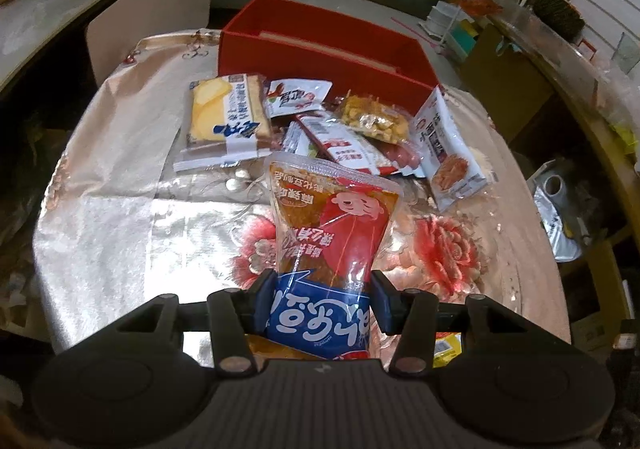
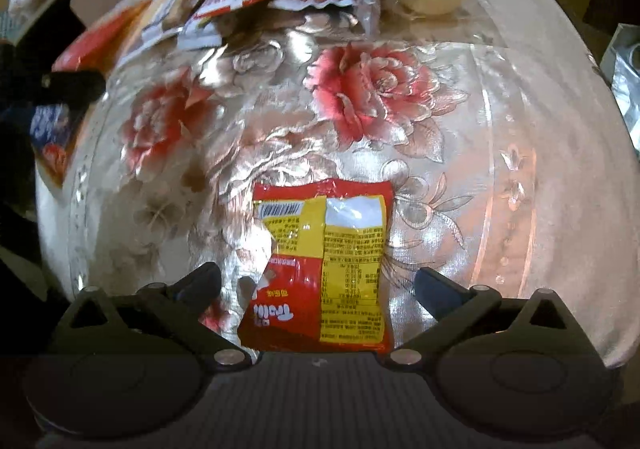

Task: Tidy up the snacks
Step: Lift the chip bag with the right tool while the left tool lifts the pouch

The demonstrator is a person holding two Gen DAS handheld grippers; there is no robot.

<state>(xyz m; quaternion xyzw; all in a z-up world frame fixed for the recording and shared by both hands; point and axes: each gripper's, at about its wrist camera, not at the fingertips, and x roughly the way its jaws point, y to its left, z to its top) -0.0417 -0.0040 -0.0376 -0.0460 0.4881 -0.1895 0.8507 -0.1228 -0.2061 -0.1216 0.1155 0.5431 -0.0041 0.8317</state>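
L claw [image 1: 323,291] clenched on red-blue snack pouch [image 1: 332,233], lifted over bench [image 1: 120,233]. R claw [image 2: 318,283] spread wide, red-yellow snack packet [image 2: 324,265] lying flat between fingers, untouched.

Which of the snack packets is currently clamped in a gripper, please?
The orange-and-blue packet, pinched by the left gripper. The red-and-yellow packet lies loose between the open right gripper.

Silvery tablecloth [image 2: 500,137] with red roses; red box [image 1: 320,61]; red-and-yellow packet [image 2: 328,269].

Red-yellow snack packet [image 2: 324,269] between open right claw [image 2: 318,283]
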